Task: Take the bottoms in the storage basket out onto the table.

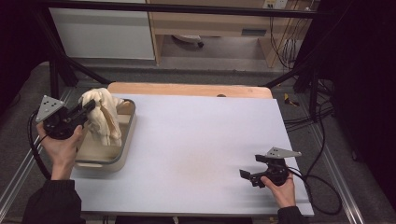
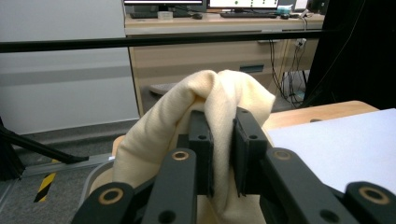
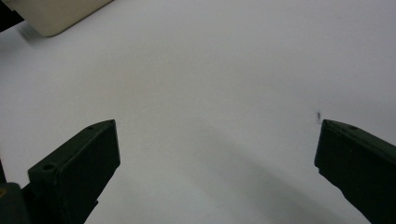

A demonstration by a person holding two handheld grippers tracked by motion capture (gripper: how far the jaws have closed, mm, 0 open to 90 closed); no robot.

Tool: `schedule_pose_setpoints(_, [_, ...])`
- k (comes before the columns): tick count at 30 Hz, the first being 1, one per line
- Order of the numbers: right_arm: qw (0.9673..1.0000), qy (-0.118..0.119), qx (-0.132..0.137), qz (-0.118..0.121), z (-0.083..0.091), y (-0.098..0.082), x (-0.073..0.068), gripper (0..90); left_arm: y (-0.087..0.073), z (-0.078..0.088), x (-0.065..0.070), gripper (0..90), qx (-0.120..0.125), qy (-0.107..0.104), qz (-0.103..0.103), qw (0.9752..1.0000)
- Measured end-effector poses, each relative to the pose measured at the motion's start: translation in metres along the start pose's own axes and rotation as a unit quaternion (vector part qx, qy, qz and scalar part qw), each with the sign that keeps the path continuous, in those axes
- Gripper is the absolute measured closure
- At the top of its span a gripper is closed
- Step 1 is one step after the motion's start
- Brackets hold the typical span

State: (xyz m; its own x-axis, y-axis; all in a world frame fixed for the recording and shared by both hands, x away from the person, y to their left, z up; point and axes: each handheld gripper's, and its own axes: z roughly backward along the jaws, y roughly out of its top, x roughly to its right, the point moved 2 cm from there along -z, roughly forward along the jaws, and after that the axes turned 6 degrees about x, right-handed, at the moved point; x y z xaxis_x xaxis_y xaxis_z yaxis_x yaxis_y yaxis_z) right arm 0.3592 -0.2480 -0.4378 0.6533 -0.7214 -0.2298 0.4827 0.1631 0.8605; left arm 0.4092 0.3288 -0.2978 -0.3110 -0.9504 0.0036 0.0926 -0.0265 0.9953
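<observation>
A cream cloth (image 1: 105,116) hangs bunched above a beige tub (image 1: 126,135) at the table's left edge. My left gripper (image 1: 89,106) is shut on the top fold of that cloth (image 2: 219,107), and its two black jaws pinch the fabric between them (image 2: 223,154). The cloth's lower part drapes down into the tub. My right gripper (image 1: 247,176) rests low over the white table near the front right, held by a hand. Its jaws stand wide apart with only bare table between them (image 3: 217,158).
The white table sheet (image 1: 201,149) spans the middle, with a wooden strip (image 1: 187,88) along its far edge. A corner of the tub (image 3: 56,18) lies far off in the right gripper view. Black frame bars, cables and desks stand beyond the table.
</observation>
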Motion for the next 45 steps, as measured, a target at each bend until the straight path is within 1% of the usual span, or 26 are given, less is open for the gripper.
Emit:
schedule_pose_setpoints(21, [1.0, 0.0, 0.0, 0.0, 0.0, 0.0, 0.0, 0.5, 0.011, 0.007, 0.006, 79.5, 0.031, -0.008, 0.002, 0.9995])
schedule_pose_setpoints(26, [1.0, 0.0, 0.0, 0.001, 0.0, 0.0, 0.0, 0.5, 0.014, 0.008, 0.008, 79.5, 0.033, -0.012, 0.005, 0.9994])
schedule_pose_setpoints(31, [1.0, 0.0, 0.0, 0.001, 0.0, 0.0, 0.0, 0.5, 0.017, 0.01, 0.01, 79.5, 0.038, -0.015, 0.002, 0.9992])
schedule_pose_setpoints(37, [1.0, 0.0, 0.0, 0.001, 0.0, 0.0, 0.0, 0.5, 0.019, 0.01, 0.013, 79.5, 0.043, -0.018, 0.003, 0.9989])
schedule_pose_setpoints(45, [1.0, 0.0, 0.0, 0.0, 0.0, 0.0, 0.0, 0.5, 0.021, 0.009, 0.019, 79.5, 0.049, -0.024, 0.006, 0.9985])
